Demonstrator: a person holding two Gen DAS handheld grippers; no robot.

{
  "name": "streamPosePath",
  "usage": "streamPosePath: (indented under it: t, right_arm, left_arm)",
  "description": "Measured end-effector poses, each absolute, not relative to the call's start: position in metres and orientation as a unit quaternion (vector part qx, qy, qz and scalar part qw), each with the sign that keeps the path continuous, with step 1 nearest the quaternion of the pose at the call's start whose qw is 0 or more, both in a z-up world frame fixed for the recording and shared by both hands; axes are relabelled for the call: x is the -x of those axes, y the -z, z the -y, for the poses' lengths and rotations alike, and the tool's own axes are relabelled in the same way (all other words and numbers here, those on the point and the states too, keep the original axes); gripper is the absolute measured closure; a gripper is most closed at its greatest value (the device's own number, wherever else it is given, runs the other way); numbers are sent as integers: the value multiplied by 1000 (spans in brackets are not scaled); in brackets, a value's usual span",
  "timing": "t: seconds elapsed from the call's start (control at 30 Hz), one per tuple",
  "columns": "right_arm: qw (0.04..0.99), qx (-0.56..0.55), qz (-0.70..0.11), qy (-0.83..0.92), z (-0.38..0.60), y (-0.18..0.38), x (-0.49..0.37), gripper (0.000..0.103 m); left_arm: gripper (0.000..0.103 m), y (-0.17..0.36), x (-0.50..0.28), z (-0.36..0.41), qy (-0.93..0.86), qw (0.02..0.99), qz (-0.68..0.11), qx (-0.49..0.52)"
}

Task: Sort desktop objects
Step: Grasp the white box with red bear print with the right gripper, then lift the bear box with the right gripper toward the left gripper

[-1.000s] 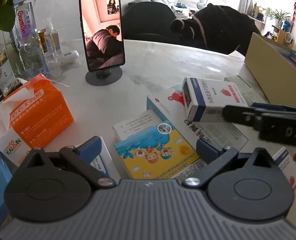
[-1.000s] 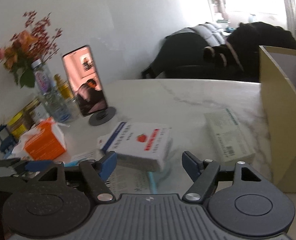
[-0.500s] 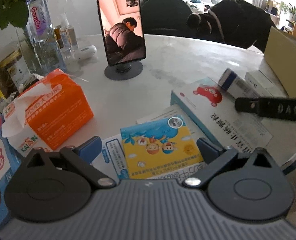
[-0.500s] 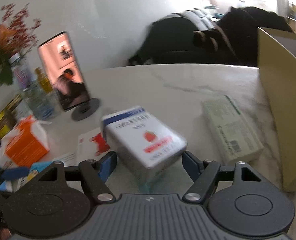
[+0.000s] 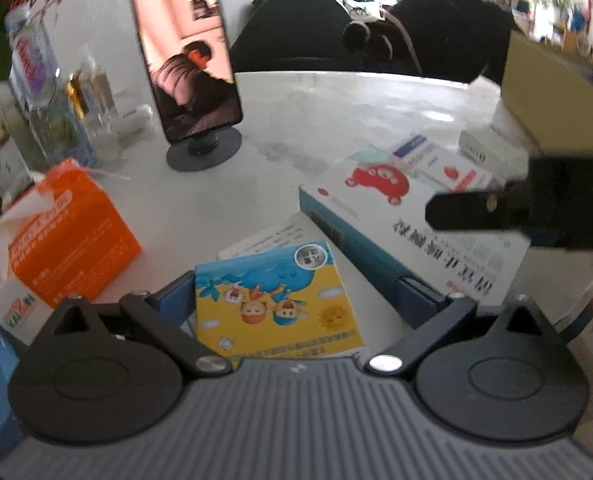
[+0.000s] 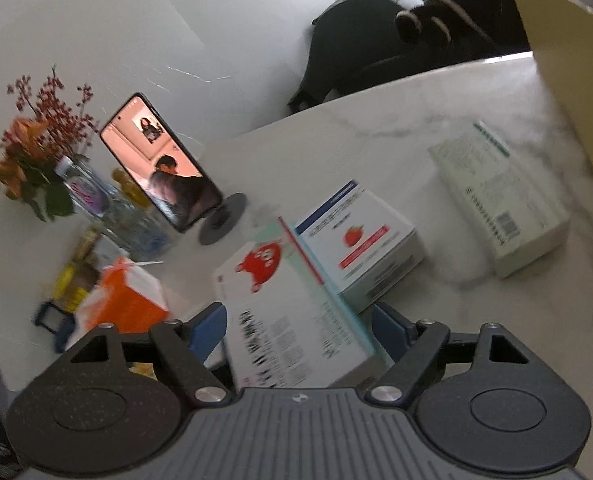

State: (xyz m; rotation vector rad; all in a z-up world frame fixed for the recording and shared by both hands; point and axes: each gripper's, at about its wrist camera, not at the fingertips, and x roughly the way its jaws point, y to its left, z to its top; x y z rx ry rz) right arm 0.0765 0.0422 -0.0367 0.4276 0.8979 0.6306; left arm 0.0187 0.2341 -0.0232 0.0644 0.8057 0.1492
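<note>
Here the right gripper [image 6: 298, 328] hangs low in its frame with the jaws opening, and the near end of the bear box [image 6: 292, 320] lies between them; the pads show a gap on each side, so nothing is gripped. The strawberry box [image 6: 360, 244] sits free at frame centre, resting partly against the far edge of the bear box and partly on the table [image 6: 416, 120]. A green-print box [image 6: 496, 204] lies at right centre, near the tan carton [image 6: 568, 72] in the upper right corner.

In the left wrist view, the left gripper [image 5: 296, 300] is released, its jaws wide around the yellow box [image 5: 276, 300] at lower centre, pads beside it but not pressing. That box rests on other boxes, with the bear box just to its right.

The risks, as I judge them: the strawberry box seems half propped, so any nudge to the bear box could tip or slide it. If the left jaws close now, they may also catch the box beneath, or the bear box edge on the right. The two grippers work near each other over one pile, so a lift by either could drag the stack. The phone [image 5: 184, 56] on its stand and the orange tissue pack [image 5: 68, 232] at left stand well apart from this.
</note>
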Motion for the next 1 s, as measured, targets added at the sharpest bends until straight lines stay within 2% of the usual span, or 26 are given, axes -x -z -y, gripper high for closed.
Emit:
streamPosePath:
  t: [0.33,0.43,0.57,0.67,0.83,1.0]
  right_arm:
    - [828,-235,-424,-282,-22,39,-81,20]
    - [828,-243,-422,-279,-18,39,-81,20]
    - [829,-252,-417,-276,-13,39,-82,20]
    - [828,-259,-413,-275,-9,38,-81,25]
    - [824,-271,-413,-279,-7,40,-82,36]
    - [821,-273,-417,-279,-10,43,-83,37]
  left_arm:
    - [3,2,-4,-240,-93,928,-360,-7]
    - [3,-12,3,-254,-82,937,-334,58]
    - [3,-21,9,-278,-29,928,-303,214]
    - [3,-17,7,-288,19,906,-298,301]
    - [4,-6,-7,-284,80,869,-314,374]
    - [4,1,-19,-270,97,849,-335,397]
